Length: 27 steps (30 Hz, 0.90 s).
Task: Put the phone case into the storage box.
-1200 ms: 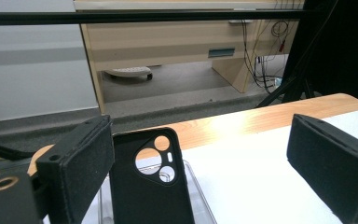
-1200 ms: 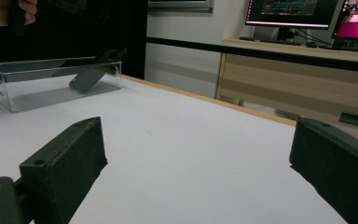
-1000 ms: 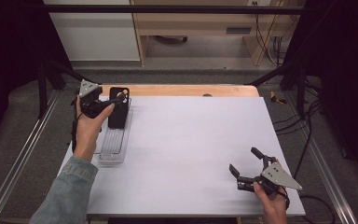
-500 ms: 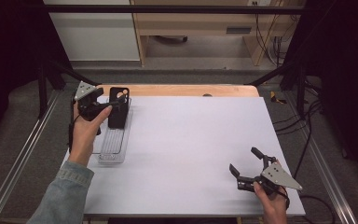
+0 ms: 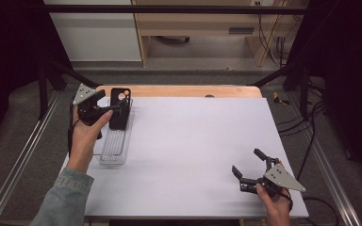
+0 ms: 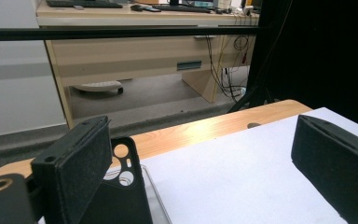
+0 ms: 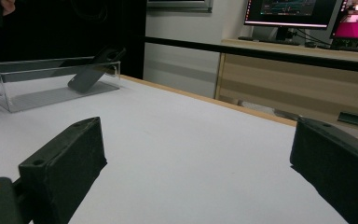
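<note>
Right gripper (image 5: pixel 250 170): nearest the person, low over the near right part of the desk (image 5: pixel 198 141); held in the right hand (image 5: pixel 275 205), its jaws spread wide with only bare white desk top between them, holding nothing. In the right gripper view the two black pads (image 7: pixel 65 163) stand far apart over the white surface.

Left arm: a sleeve (image 5: pixel 63 200) in grey-blue cloth comes in from the near left edge; the left hand (image 5: pixel 82 139) reaches forward along the desk's left side.

Clear tray (image 5: pixel 113 146): a long see-through tray lying on the left part of the desk, running near to far, just beside the left hand. From the right gripper view it shows as a clear box (image 7: pixel 37 79) well apart from the right gripper.

Left gripper (image 5: pixel 115 107): at the far end of the tray, its jaws wide open and gripping nothing; in the left gripper view one pad (image 6: pixel 81 168) is just in front of the case, the other is well off to the side over bare desk.

Phone case (image 5: pixel 119 109): black, with camera cut-outs at its top; its foot is in the far end of the tray, and it leans tilted against the tray's end wall. The left gripper is right at it, though I cannot tell whether a jaw touches it. The cut-outs are plain in the left gripper view (image 6: pixel 121 186).

Beyond the desk: a pale wooden cabinet (image 5: pixel 193 23) stands on the floor behind.
</note>
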Each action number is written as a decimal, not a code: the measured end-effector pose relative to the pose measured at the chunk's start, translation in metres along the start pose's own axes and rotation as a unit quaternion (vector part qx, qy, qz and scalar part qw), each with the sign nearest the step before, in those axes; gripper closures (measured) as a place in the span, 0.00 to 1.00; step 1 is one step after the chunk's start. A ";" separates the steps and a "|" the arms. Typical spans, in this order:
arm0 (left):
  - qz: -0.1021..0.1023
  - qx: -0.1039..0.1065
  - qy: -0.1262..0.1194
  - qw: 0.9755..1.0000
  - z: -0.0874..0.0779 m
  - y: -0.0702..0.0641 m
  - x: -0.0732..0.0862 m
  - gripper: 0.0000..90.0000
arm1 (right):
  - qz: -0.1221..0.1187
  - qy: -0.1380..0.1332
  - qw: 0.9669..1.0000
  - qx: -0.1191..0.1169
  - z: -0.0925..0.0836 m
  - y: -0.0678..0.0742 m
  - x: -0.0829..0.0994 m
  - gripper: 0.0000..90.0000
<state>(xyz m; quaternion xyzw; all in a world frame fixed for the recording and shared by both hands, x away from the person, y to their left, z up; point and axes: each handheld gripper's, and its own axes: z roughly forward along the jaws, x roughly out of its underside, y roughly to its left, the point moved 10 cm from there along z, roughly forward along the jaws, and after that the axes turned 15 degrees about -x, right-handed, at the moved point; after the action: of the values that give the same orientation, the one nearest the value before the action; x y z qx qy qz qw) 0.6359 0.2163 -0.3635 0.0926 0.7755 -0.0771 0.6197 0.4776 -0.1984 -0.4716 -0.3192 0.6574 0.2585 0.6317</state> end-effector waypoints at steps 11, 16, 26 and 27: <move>0.010 0.023 -0.016 1.000 -0.014 -0.017 -0.006 0.04 | 0.000 0.000 1.000 0.000 0.000 0.000 0.000 0.04; 0.013 0.032 -0.021 0.999 -0.020 -0.024 -0.008 0.04 | 0.000 0.001 1.000 0.001 0.000 0.000 0.000 0.04; 0.017 0.047 -0.031 0.998 -0.031 -0.034 -0.011 0.04 | 0.000 0.000 1.000 0.001 -0.001 0.000 0.000 0.04; 0.017 0.048 -0.032 0.998 -0.033 -0.035 -0.011 0.03 | -0.001 0.000 1.000 0.001 -0.001 0.000 0.000 0.04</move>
<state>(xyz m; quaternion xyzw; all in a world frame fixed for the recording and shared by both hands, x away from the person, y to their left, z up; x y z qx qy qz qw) 0.5990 0.1897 -0.3453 0.1330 0.7487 -0.1062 0.6407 0.4772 -0.1989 -0.4713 -0.3191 0.6573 0.2574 0.6323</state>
